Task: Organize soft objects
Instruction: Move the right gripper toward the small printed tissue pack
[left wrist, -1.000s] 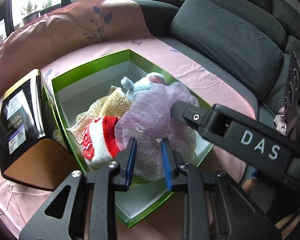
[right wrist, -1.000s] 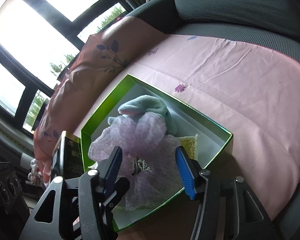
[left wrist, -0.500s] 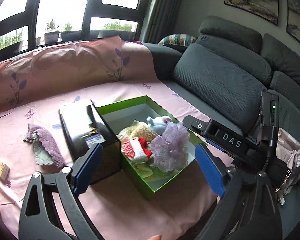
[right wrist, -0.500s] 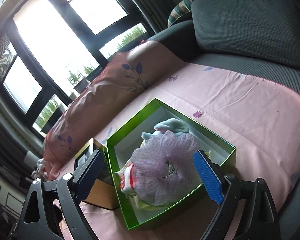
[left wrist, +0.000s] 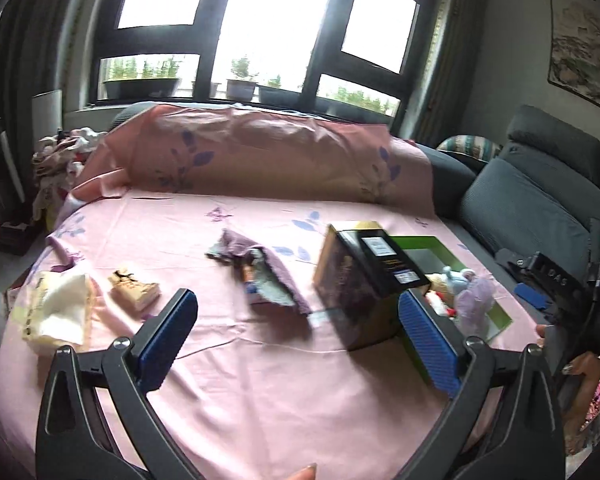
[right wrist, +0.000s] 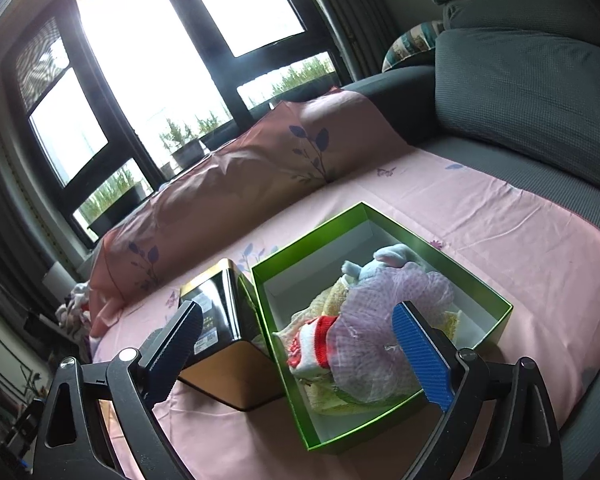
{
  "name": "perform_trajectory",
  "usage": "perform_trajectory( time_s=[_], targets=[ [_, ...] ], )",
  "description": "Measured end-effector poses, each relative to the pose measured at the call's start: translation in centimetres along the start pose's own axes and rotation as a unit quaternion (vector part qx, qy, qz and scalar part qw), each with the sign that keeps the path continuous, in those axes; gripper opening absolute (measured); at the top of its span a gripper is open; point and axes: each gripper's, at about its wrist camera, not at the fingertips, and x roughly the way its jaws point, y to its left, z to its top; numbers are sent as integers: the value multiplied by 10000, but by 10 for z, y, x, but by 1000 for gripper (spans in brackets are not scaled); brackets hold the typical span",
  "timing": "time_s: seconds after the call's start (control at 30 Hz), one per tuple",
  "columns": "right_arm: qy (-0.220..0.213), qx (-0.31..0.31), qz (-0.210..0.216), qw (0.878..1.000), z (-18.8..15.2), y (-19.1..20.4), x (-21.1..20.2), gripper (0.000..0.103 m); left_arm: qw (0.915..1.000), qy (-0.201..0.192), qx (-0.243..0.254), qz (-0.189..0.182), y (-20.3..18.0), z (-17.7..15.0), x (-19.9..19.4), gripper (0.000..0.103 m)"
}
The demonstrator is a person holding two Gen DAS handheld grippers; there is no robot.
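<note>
The green box [right wrist: 308, 238] sits open on the pink sheet. It holds a purple mesh pouf [right wrist: 380, 320], a red-and-white sock [right wrist: 316, 334], a pale blue plush [right wrist: 388, 258] and a yellowish towel [right wrist: 334, 298]. My right gripper [right wrist: 298, 308] hovers above and in front of the box, jaws opening, nothing between them. In the left wrist view a purple and grey cloth [left wrist: 268, 276] lies loose on the sheet, left of the green box [left wrist: 420, 242]. My left gripper [left wrist: 296, 296] is raised over the sheet, short of that cloth, jaws opening and empty.
A black and gold box [right wrist: 220, 320] leans against the green box's left wall. A white tissue pack [left wrist: 60, 312] and a small tan packet [left wrist: 134, 290] lie at the sheet's left. A grey sofa back [right wrist: 520, 92] rises to the right, and windows stand behind.
Both grippers let go of the purple pouf, opened wide and drew back and up from the box. The left gripper swung left, bringing the loose cloth and packets into view.
</note>
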Motion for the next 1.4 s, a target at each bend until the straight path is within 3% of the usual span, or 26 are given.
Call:
perform_trajectory(
  time_s=[0.23,0.5,0.67,0.83,0.97,1.07,1.17,1.3,1.4],
  targets=[
    [-41,-317,220,9992,-8,34,-2,96,9931,90,-793,860,78,-27,20,101],
    [71,-1011,840,9913,-28,102,-1,96,9801,129,-1540,1245,143,-36,26,100],
    [461,-1426,1147,9820,-50,153,19,96,9714,248,-1966,1308,174,-40,24,100],
    [1071,-1722,1165,9723,-74,204,61,96,9607,426,-2154,1700,201,-44,22,99],
    [1895,-1747,1332,9570,-96,239,106,96,9559,544,-2385,1625,219,-46,18,97],
    [2362,-1959,1737,9358,-118,278,136,95,9554,665,-2434,1534,227,-46,17,94],
    [2691,-2407,1804,9149,-143,320,169,95,9539,747,-2515,1458,233,-46,17,92],
    [2953,-3070,1515,8919,-177,355,211,90,9535,818,-2550,1384,237,-45,16,87],
    [2748,-3611,1291,8817,-193,366,226,90,9531,909,-2548,1354,239,-45,17,84]
  ],
)
